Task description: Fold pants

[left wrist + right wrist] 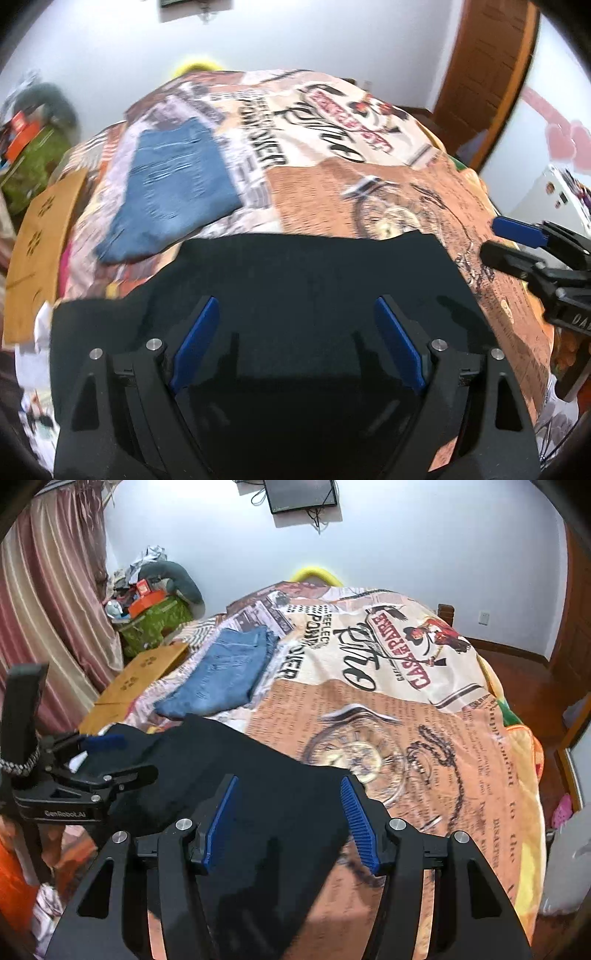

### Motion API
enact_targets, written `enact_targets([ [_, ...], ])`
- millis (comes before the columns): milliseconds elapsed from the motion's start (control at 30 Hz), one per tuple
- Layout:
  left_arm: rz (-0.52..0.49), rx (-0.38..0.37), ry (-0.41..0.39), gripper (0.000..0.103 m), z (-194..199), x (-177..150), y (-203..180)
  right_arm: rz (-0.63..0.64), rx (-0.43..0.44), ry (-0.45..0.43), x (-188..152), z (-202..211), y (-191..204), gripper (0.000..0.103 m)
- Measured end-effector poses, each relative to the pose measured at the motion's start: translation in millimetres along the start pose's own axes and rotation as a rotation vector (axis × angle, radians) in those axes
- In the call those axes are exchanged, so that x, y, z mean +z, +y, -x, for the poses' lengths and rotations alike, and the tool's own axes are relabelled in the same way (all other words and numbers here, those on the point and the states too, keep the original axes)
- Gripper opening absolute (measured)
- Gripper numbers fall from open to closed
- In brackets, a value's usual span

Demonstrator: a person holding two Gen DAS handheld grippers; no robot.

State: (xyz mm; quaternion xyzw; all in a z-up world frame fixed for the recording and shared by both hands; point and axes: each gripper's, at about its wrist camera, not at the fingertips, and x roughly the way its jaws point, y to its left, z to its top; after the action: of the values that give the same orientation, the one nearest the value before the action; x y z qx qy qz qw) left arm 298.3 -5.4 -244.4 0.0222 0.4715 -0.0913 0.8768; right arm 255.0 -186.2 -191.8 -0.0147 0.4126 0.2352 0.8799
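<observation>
Curtains [48,602] in striped pink hung at the far left of the room, with a cluttered green box [155,624] beside them and a tan cardboard sheet [136,681] lying along the bed's left edge. A printed blanket [424,746] in orange and cream, with lettering and a pocket-watch picture, covered the bed, and a dark screen [301,494] was mounted on the pale wall behind it. Wooden floor and a brown door frame [491,85] showed at the right. Folded blue jeans [225,672] lay on the blanket's left part, toward the far end. The black pants [236,775] lay nearer, spread flat and mostly smooth across the blanket's near edge, their far edge fairly straight. The left gripper [297,339] hovered over the dark cloth with its blue pads wide apart, holding nothing. The right gripper [288,823] stood above the right edge of the pants, its jaws parted; the cloth lay beneath and between them, but the pads did not press on it.
</observation>
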Motion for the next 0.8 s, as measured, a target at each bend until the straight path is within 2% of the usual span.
enact_targets([
  [133, -0.066, -0.006, 0.042, 0.086, -24, 9, -20, -0.009, 0.051, 0.033, -3, -16, -9, 0.053],
  [233, -0.085, -0.021, 0.075, 0.086, -39, 9, -28, -0.016, 0.079, 0.075, -6, -35, -11, 0.041],
  [300, -0.095, -0.025, 0.095, 0.086, -47, 7, -30, -0.017, 0.087, 0.097, -8, -45, -14, 0.039],
  [467, -0.106, -0.018, 0.159, 0.086, -65, -4, -29, 0.022, 0.08, 0.232, -24, -75, -12, 0.039],
  [733, -0.106, -0.027, 0.156, 0.087, -55, -25, -23, 0.064, 0.065, 0.256, -44, -52, -6, 0.04],
  [800, -0.099, -0.008, 0.148, 0.088, -48, -32, -21, 0.06, 0.063, 0.255, -49, -44, -5, 0.04],
])
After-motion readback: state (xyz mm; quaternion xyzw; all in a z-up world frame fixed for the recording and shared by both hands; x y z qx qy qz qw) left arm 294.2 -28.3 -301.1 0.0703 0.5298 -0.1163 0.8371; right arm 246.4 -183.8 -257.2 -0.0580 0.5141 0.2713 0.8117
